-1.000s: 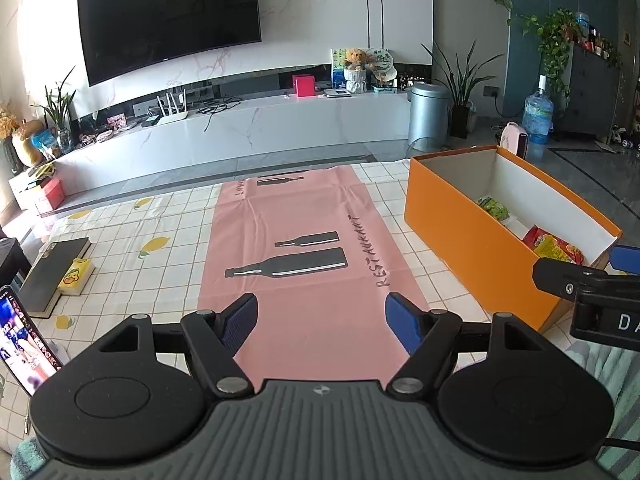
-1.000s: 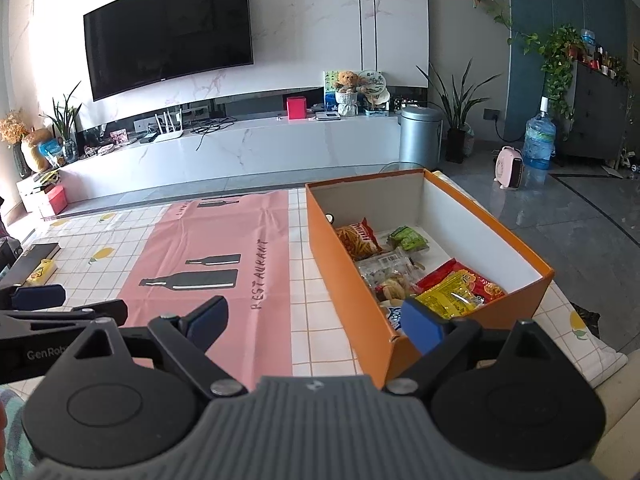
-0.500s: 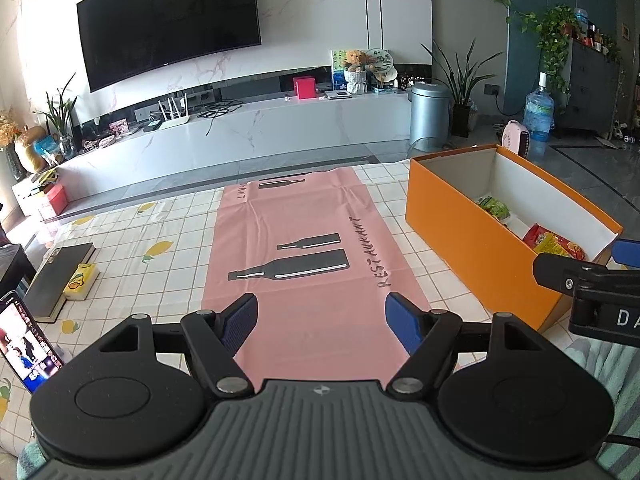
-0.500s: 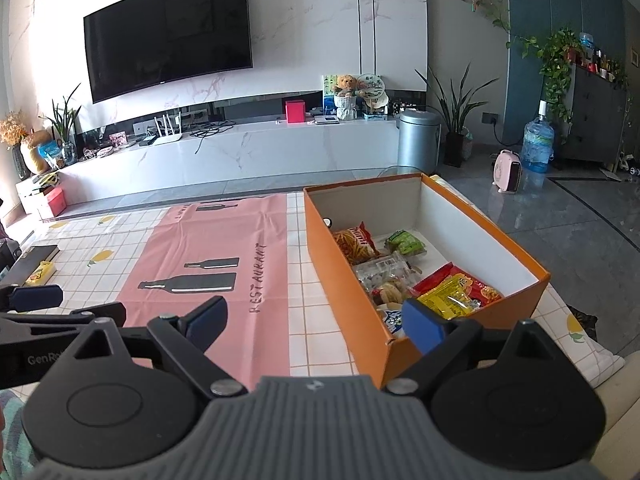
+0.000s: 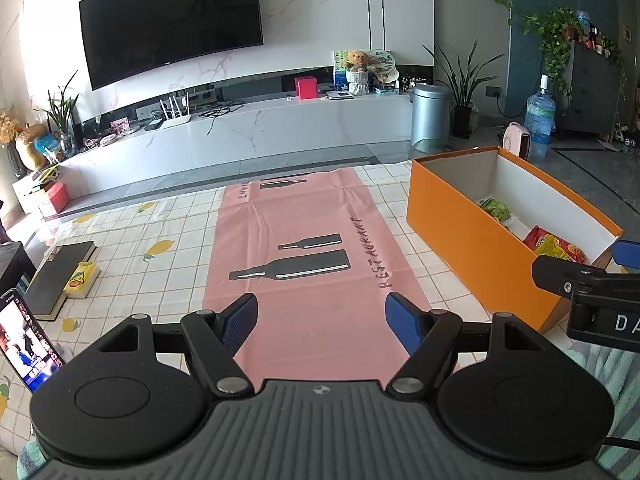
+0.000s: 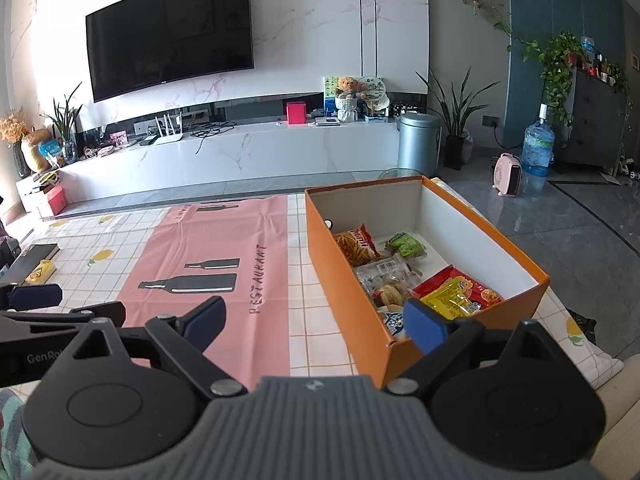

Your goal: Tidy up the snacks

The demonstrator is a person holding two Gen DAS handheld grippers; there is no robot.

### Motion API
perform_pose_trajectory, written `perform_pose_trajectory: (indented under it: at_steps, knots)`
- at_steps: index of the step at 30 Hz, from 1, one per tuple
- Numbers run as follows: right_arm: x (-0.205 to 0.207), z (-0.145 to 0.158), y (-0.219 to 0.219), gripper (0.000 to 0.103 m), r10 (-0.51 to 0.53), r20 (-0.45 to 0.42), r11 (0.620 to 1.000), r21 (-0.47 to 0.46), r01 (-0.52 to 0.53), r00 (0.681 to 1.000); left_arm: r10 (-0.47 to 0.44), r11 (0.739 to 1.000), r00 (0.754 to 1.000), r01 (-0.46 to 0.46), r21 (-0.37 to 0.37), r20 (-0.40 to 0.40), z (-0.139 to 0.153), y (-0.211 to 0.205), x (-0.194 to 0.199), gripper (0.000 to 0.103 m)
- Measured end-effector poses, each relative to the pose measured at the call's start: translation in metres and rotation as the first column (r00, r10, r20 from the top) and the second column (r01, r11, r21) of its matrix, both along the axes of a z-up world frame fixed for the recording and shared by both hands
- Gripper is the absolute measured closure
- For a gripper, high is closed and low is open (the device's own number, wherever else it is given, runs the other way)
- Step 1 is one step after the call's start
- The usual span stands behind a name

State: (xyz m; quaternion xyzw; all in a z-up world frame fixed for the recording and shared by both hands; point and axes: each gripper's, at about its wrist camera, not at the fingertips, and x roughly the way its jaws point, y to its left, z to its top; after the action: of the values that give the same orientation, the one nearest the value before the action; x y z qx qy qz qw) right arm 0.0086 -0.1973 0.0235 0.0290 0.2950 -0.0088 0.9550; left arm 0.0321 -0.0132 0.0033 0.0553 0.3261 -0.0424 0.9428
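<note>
An orange box (image 6: 344,276) with a white inside stands on the right of the table and holds several snack packets: a red chips bag (image 6: 356,246), a green packet (image 6: 406,245), a clear packet (image 6: 384,274) and a red-yellow bag (image 6: 456,294). The same orange box (image 5: 464,236) shows at the right of the left wrist view. My right gripper (image 6: 316,322) is open and empty, hovering at the box's near left corner. My left gripper (image 5: 322,322) is open and empty above the pink mat (image 5: 304,248). The right gripper's finger (image 5: 580,280) reaches in from the right edge.
A dark book (image 5: 60,272) with a yellow pack (image 5: 80,274) beside it lies at the table's left. A phone (image 5: 28,340) with a lit screen leans at the near left edge. The TV wall and a white console (image 5: 240,136) stand beyond the table.
Both grippers have drawn back and risen a little, so the table and box look slightly farther. Both stay open and nothing on the table has moved.
</note>
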Motion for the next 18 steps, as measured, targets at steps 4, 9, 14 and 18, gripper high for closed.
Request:
perform_pose_trajectory:
  at_steps: [4,9,14,18]
  knots:
    - [0.0001,0.0001,0.0003,0.01,0.0,0.0,1.0,-0.001,0.0,1.0,0.001,1.0,1.0,-0.001,-0.004,-0.002,0.0008,0.0014,0.0002,0.017]
    - [0.0002,-0.0006,0.001,0.01,0.003,0.001,1.0,-0.007,-0.003,1.0,0.002,1.0,1.0,-0.002,-0.006,-0.003,0.0014,0.0021,0.0004,0.017]
    - [0.0005,-0.0008,0.002,0.01,0.005,0.001,1.0,-0.011,-0.005,1.0,0.003,1.0,1.0,-0.003,-0.007,-0.006,0.0027,0.0025,0.0001,0.017]
    - [0.0006,-0.0004,0.0019,0.009,0.004,0.002,1.0,-0.011,-0.004,1.0,0.002,1.0,1.0,-0.002,-0.009,-0.005,0.0026,0.0021,-0.0003,0.017]
